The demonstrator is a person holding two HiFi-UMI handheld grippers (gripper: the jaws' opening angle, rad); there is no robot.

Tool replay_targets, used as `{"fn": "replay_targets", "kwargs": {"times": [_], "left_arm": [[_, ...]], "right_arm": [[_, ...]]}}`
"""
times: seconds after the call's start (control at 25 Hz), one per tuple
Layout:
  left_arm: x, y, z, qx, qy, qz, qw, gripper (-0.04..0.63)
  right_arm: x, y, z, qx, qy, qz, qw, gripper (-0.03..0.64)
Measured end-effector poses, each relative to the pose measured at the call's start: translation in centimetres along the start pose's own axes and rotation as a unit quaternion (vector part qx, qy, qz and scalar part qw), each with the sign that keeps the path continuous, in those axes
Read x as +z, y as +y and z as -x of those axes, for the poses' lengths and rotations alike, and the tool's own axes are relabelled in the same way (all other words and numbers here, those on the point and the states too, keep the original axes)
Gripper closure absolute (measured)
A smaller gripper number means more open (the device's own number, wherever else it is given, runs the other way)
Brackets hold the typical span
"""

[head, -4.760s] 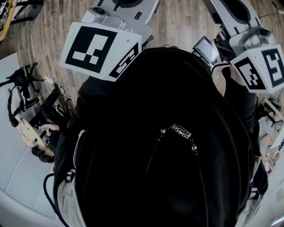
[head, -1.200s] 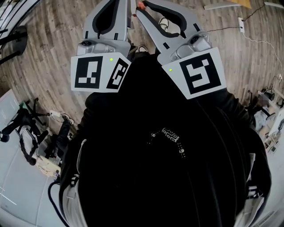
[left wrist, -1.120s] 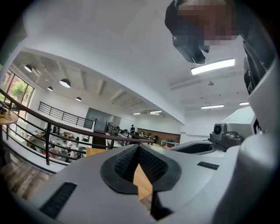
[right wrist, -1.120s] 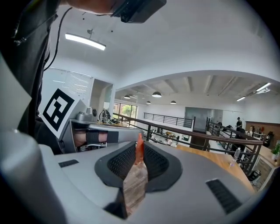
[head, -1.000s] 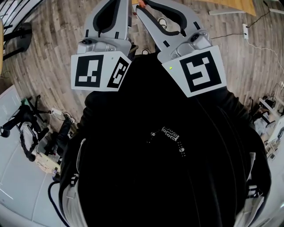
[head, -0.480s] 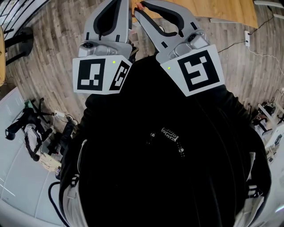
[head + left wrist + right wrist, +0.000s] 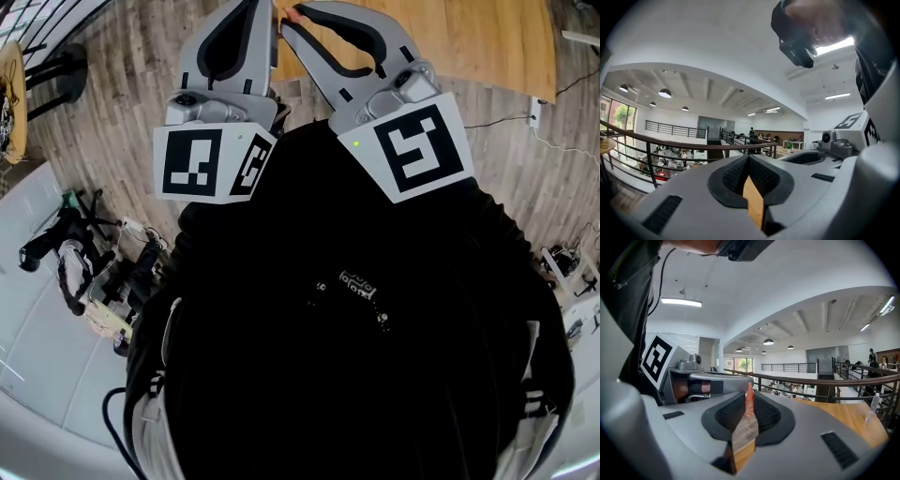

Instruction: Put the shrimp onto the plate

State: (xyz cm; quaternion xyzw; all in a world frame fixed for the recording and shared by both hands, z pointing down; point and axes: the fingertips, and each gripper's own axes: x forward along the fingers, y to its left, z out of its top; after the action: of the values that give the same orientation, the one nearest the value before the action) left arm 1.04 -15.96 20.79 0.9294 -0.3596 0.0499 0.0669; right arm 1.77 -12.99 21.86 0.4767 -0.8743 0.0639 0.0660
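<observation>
At the far tip of the right gripper (image 7: 749, 395), the shrimp (image 7: 749, 405) is clamped between the two ribbed pads, clear of any surface; the jaws are closed on it with only its thin body between them. The left gripper (image 7: 748, 158) has its jaws drawn together at the tips with nothing between them; only the wooden tabletop (image 7: 753, 206) shows through the wedge-shaped gap behind the tips. No plate appears in any view (the head view is mostly filled by the person's dark clothing), so the target must be located before release. Judged hazards: the pads hold only a narrow strip of a thin, probably slippery item, so a jolt or quick swing could work it free and drop it on the plank floor (image 7: 103, 112). The grippers are also held close side by side, and contact between their tips could knock the shrimp loose. Opening before the jaws are over the plate would leave it on the tabletop. In the right gripper view the shrimp's long axis runs upright, crosswise to the line of the jaws, with its upper end projecting above the pads. Which end is head or tail cannot be told.
</observation>
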Motion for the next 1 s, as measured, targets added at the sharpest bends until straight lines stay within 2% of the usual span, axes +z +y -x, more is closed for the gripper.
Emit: {"fn": "replay_targets", "kwargs": {"times": [0.2,0.64,1.0], "left_arm": [[0.5,0.0,-2.9,0.004,0.013,-0.010,0.9999,0.591],[-0.8,-0.1,-6.9,-0.002,0.042,-0.008,0.9991,0.591],[1.7,2.1,-8.7,-0.030,0.014,-0.010,0.9994,0.591]], "right_arm": [[0.0,-3.4,-0.3,-0.006,-0.005,-0.012,1.000,0.549],[-1.7,-6.7,-1.1,-0.006,0.008,-0.040,0.999,0.549],[0.8,-8.1,-2.6,-0.035,-0.002,-0.014,0.999,0.549]]}}
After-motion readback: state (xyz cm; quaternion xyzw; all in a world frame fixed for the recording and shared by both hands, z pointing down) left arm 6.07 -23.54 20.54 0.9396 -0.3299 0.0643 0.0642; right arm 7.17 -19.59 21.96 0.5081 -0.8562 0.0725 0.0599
